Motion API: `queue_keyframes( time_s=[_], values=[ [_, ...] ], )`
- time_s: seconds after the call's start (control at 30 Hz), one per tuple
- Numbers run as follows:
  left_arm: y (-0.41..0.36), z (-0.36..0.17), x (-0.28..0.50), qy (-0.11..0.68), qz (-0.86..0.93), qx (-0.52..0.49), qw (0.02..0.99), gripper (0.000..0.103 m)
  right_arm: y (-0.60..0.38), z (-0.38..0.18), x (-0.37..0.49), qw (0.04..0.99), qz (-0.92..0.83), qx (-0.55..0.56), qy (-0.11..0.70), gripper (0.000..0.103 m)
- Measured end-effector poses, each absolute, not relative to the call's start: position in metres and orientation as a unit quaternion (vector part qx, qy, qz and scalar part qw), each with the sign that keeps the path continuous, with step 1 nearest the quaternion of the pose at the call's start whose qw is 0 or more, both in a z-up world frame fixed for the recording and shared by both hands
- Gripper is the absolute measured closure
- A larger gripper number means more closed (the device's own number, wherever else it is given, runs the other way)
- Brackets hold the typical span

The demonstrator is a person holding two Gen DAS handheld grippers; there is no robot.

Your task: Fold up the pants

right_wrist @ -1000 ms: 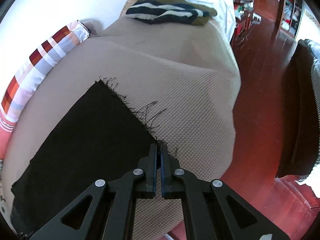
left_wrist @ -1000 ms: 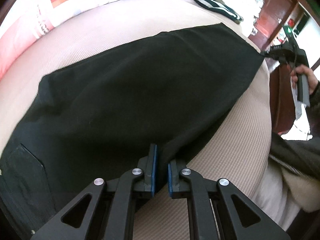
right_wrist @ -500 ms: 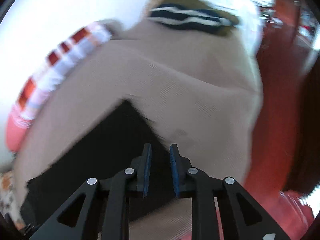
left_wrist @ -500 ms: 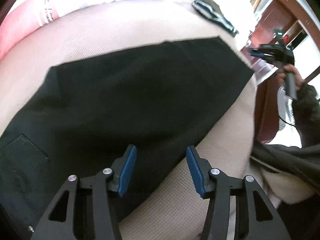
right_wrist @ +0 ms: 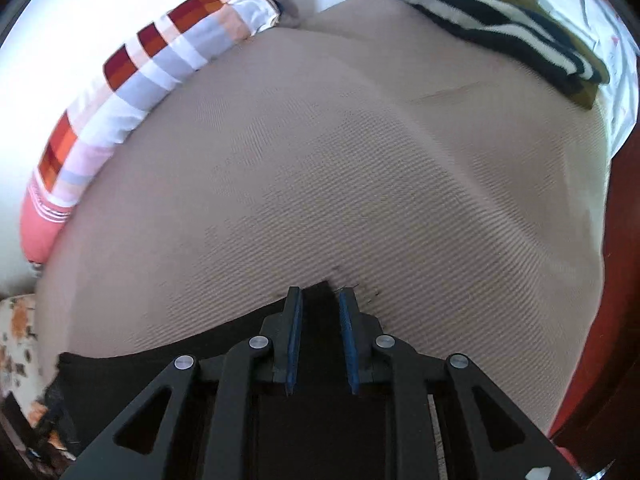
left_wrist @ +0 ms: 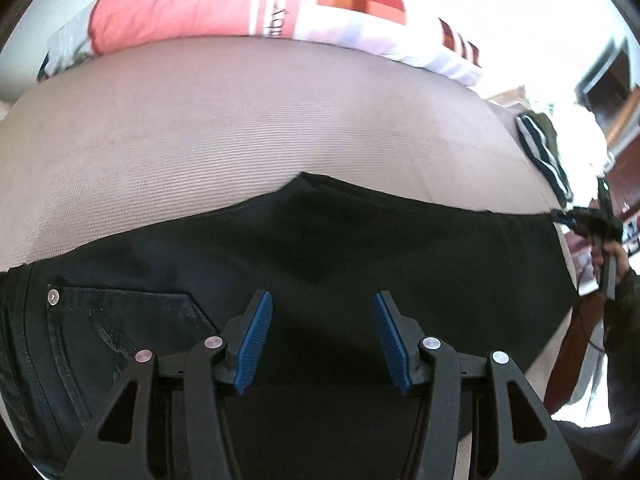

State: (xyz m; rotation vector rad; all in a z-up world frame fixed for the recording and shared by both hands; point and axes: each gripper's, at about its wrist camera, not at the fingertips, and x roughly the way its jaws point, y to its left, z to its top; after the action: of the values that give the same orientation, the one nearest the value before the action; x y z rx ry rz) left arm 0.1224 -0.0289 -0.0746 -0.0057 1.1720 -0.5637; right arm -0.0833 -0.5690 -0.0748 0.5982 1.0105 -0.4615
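A beige ribbed bedcover (right_wrist: 320,168) stretched across the bed. Along its far edge lay a rolled quilt (right_wrist: 132,92) in white and lilac with red and orange checks, ending in a pink part (left_wrist: 172,8) with some lettering. At the far corner of the bedcover sat a folded striped garment (right_wrist: 496,28), olive with dark and white bands, touching a white printed sheet (right_wrist: 616,68) behind it. A red-brown floor (right_wrist: 616,240) showed past the bed's edge.

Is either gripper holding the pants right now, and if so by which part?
Nothing is held. Left gripper and right gripper are both open above the black pants.
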Motion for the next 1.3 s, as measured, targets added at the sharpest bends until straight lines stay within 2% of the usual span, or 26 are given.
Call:
queue_keyframes(
  time_s=[0.2, 0.5, 0.77, 0.87, 0.97, 1.17, 1.3],
  values=[
    [-0.034, -0.085, 0.136, 0.560, -0.242, -0.001, 0.792, 0.049, -0.575, -0.081, -0.088, 0.809, -0.153, 0.315, 0.472, 0.085],
    [-0.040, -0.089, 0.141, 0.571, -0.226, -0.012, 0.789, 0.049, -0.554, -0.078, -0.094, 0.844, -0.065, 0.246, 0.472, 0.084],
    [-0.054, -0.089, 0.144, 0.570, -0.220, 0.003, 0.792, 0.049, -0.579, -0.087, -0.090, 0.839, -0.050, 0.334, 0.426, 0.085],
    [-0.053, -0.090, 0.145, 0.566, -0.219, -0.005, 0.794, 0.049, -0.577, -0.087, -0.091, 0.840, -0.054, 0.334, 0.424, 0.096],
    [-0.054, -0.092, 0.146, 0.556, -0.222, -0.006, 0.801, 0.049, -0.572, -0.082, -0.093, 0.847, -0.092, 0.321, 0.413, 0.102],
    [-0.052, -0.096, 0.156, 0.545, -0.217, -0.025, 0.809, 0.049, -0.552, -0.063, -0.090, 0.868, -0.179, 0.255, 0.387, 0.103],
    [-0.055, -0.098, 0.163, 0.534, -0.216, -0.016, 0.817, 0.049, -0.557, -0.073, -0.085, 0.856, -0.214, 0.257, 0.394, 0.103]
  ],
)
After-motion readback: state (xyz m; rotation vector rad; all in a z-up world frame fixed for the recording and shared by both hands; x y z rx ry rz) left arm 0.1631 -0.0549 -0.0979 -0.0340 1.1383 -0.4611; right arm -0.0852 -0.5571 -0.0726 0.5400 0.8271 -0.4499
